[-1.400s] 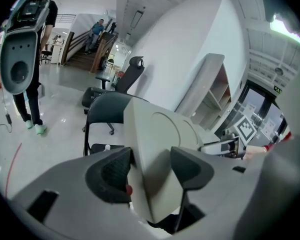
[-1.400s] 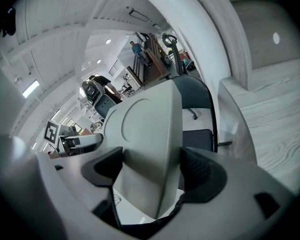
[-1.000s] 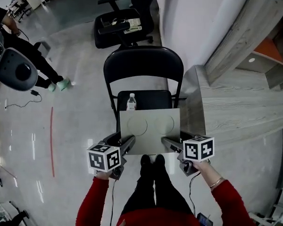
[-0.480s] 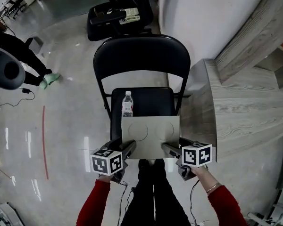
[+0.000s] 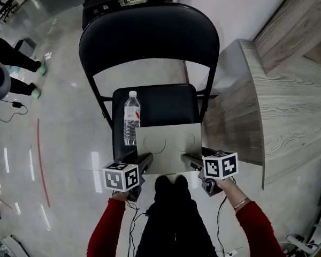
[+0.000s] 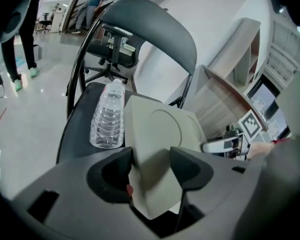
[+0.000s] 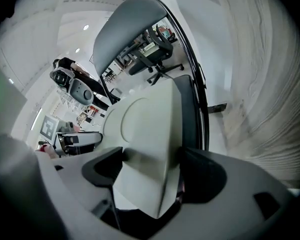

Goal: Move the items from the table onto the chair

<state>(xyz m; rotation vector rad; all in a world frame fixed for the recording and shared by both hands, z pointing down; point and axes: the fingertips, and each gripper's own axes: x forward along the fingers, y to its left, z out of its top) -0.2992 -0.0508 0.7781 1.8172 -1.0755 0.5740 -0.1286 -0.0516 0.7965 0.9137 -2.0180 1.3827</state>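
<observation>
Box (image 5: 168, 146) is clenched at its near corners, one corner each, by the left claw (image 5: 143, 163) and right claw (image 5: 192, 161). Over the last second it has dropped with both claws from above the chair (image 5: 150, 42) to about seat level, front half, just beside the bottle (image 5: 131, 116) already there. Set-down looks nearly done, release next. Can't tell if the box's underside touches the seat, or its side the bottle. Surface (image 5: 278, 106) is cut off at right, so leftover items unknown.
</observation>
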